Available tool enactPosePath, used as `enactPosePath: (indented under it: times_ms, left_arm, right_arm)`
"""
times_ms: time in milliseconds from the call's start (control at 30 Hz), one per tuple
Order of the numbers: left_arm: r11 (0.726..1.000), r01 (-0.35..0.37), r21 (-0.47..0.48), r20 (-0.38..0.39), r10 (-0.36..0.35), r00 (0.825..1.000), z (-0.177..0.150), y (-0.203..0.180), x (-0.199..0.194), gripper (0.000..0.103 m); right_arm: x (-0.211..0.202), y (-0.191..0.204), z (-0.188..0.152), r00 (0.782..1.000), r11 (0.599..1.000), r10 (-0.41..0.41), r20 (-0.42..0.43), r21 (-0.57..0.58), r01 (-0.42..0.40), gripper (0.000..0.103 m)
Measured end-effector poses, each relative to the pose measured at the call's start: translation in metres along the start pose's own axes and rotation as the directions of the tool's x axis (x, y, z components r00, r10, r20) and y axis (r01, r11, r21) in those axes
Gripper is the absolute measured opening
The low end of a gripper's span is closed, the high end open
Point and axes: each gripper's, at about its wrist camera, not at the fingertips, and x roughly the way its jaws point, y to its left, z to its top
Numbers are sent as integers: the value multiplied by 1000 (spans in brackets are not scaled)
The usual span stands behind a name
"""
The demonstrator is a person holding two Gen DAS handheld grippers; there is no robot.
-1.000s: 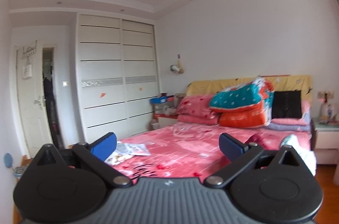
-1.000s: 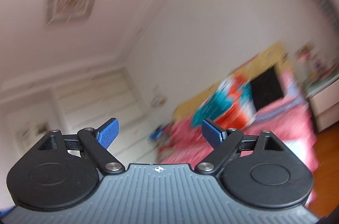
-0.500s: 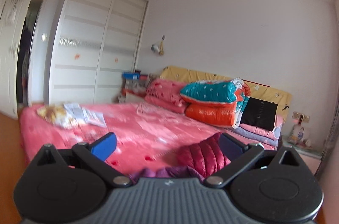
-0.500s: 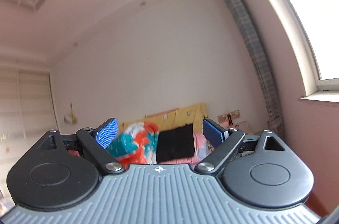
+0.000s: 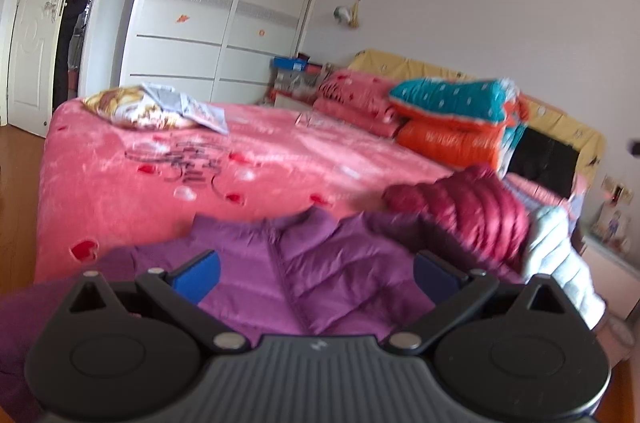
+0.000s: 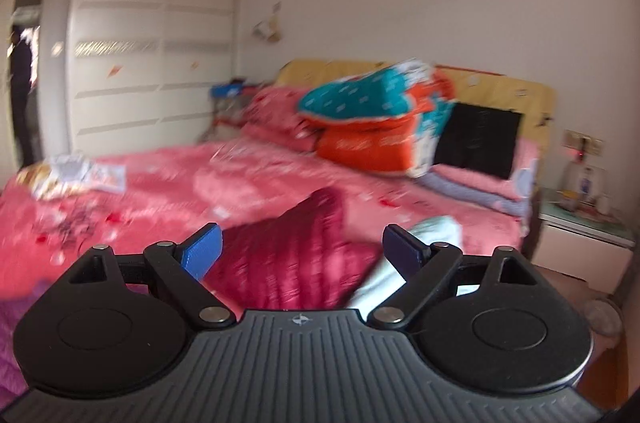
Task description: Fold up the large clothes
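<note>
A purple puffer jacket [image 5: 320, 263] lies spread on the near edge of the pink bed [image 5: 260, 159], zip facing up. Beside it sit a crumpled dark red puffer jacket [image 5: 472, 203] and a pale blue-white one [image 5: 556, 243]. My left gripper [image 5: 316, 273] hangs open just above the purple jacket, holding nothing. My right gripper [image 6: 302, 249] is open too, above the dark red jacket [image 6: 296, 251], with the pale jacket [image 6: 424, 239] to its right and a strip of purple jacket [image 6: 12, 327] at the far left.
Folded quilts [image 5: 456, 119] and pillows [image 5: 352, 99] are stacked at the yellow headboard [image 6: 500, 87]. Papers and a printed bag [image 5: 160, 107] lie at the bed's far corner. A white wardrobe [image 5: 224, 11] and open door [image 5: 72, 15] stand left; a nightstand [image 6: 580, 235] is on the right.
Both grippers have tilted down from the ceiling and walls toward the bed and moved closer. The jackets have come into view under them. Both stay open.
</note>
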Motion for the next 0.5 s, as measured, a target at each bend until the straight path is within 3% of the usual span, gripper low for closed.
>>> enactPosePath:
  times_ms: [200, 367, 500]
  left_arm:
    - [1000, 20, -3, -57, -20, 998, -28, 19, 43, 102]
    - [996, 85, -38, -117, -89, 989, -45, 33, 70, 102]
    - [994, 93, -55, -151, -100, 983, -56, 40, 85, 102]
  right_arm:
    - [101, 89, -18, 987, 989, 81, -136, -114, -97, 101]
    - [161, 135, -38, 971, 962, 25, -237, -260, -88, 87]
    - [198, 159, -58, 951, 925, -66, -301, -377, -55, 86]
